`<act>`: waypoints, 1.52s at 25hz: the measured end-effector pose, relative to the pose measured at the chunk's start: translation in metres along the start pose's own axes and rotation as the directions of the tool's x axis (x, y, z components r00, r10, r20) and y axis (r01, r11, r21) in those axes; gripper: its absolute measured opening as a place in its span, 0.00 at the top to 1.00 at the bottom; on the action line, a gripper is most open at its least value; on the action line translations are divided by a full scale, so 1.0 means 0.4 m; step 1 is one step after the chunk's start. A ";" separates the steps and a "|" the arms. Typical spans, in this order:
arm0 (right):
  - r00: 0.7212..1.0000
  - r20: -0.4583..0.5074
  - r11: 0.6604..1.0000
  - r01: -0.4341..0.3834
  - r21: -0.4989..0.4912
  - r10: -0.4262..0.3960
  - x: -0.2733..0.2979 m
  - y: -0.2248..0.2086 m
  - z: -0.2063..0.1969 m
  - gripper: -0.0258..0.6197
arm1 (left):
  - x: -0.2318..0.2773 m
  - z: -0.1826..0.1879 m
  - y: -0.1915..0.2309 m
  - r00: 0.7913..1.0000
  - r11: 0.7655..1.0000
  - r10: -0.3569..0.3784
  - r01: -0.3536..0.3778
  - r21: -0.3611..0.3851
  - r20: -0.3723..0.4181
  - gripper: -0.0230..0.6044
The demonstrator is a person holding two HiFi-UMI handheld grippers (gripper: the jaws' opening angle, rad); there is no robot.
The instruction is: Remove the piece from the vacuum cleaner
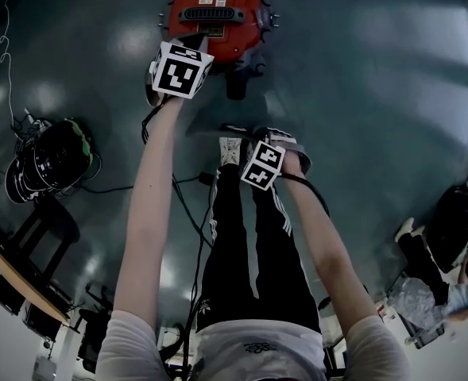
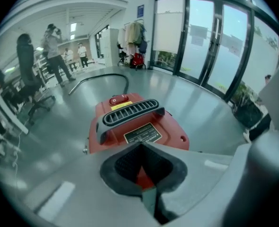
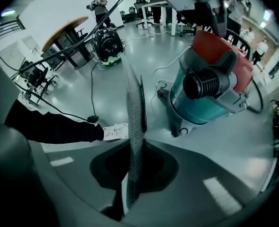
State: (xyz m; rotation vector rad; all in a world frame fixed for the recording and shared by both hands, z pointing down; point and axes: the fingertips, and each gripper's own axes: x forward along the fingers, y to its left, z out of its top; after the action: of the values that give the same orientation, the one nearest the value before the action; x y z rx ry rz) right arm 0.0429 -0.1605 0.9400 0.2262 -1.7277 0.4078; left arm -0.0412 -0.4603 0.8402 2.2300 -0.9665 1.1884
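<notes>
Vacuum cleaner (image 1: 218, 14) (image 2: 139, 126) (image 3: 210, 89), red, is sitting on the floor (image 1: 361, 94) just beyond the left gripper (image 1: 187, 50) (image 2: 141, 167). That gripper's fingers are standing slightly apart, gripping nothing, with only the red body showing in the gap. The right gripper (image 1: 249, 145) (image 3: 134, 174) is pinching a thin, mesh-textured piece (image 1: 210, 130) (image 3: 135, 126) edge-on. It is sticking out past the fingertips, clear of the vacuum cleaner ahead and to their right.

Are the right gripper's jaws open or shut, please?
Shut: on the right gripper, the jaws meet with nothing between.

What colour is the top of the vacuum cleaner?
Red; the vacuum cleaner shows best in the left gripper view.
</notes>
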 end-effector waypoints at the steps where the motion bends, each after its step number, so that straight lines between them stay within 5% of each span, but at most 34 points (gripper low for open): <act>1: 1.000 -0.002 1.000 0.004 0.012 -0.004 -0.007 -0.009 -0.005 0.90 | -0.003 0.001 0.003 1.000 0.996 -0.012 0.014 -0.083 0.026 0.96; 3: 1.000 -0.005 0.999 0.014 0.033 -0.014 -0.025 -0.020 -0.017 0.90 | -0.018 -0.007 0.009 0.993 0.951 -0.044 0.075 -0.299 0.111 0.96; 5: 1.000 -0.001 0.999 0.022 0.049 -0.022 -0.051 -0.018 -0.032 0.90 | -0.055 -0.038 0.008 0.977 0.867 -0.032 0.131 -0.480 0.209 0.96; 8: 0.999 0.010 0.995 0.046 0.090 -0.047 -0.114 -0.018 -0.056 0.90 | -0.132 -0.113 -0.048 0.964 0.782 -0.004 0.168 -0.600 0.264 0.96; 10: 0.997 0.027 0.988 0.075 0.133 -0.079 -0.175 -0.026 -0.054 0.90 | -0.186 -0.154 -0.103 0.966 0.757 -0.005 0.172 -0.630 0.258 0.96; 14: 0.981 0.116 0.959 0.121 0.256 -0.154 -0.353 -0.040 0.000 0.90 | -0.343 -0.144 -0.193 0.961 0.769 0.046 0.141 -0.624 0.274 0.96; 18: 0.916 0.236 0.895 0.216 0.391 -0.325 -0.635 -0.074 0.064 0.90 | -0.563 -0.013 -0.339 0.923 0.810 0.018 0.211 -0.547 0.384 0.96; 22: 0.816 0.340 0.857 0.323 0.403 -0.468 -0.919 -0.125 0.153 0.90 | -0.808 0.162 -0.344 0.865 0.877 0.120 0.138 -0.461 0.488 0.96; 25: 0.734 0.429 0.839 0.369 0.400 -0.527 -1.105 -0.158 0.241 0.90 | -0.994 0.278 -0.280 0.782 0.901 0.217 0.070 -0.429 0.584 0.96; 28: 0.649 0.506 0.816 0.365 0.448 -0.568 -1.263 -0.138 0.290 0.90 | -1.148 0.348 -0.275 0.714 0.931 0.239 0.024 -0.364 0.658 0.96; 33: 0.514 0.580 0.775 0.409 0.481 -0.632 -1.434 -0.102 0.278 0.90 | -1.293 0.412 -0.342 0.647 0.960 0.233 -0.036 -0.276 0.726 0.96; 38: 0.396 0.605 0.723 0.399 0.564 -0.690 -1.539 -0.118 0.253 0.90 | -1.344 0.398 -0.359 0.605 0.962 0.263 -0.104 -0.252 0.752 0.96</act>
State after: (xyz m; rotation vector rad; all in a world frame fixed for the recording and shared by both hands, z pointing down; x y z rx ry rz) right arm 0.0902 -0.2889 0.3295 1.4155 -2.2827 0.0547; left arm -0.0572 -0.2661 0.2953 2.5459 -1.5826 0.0733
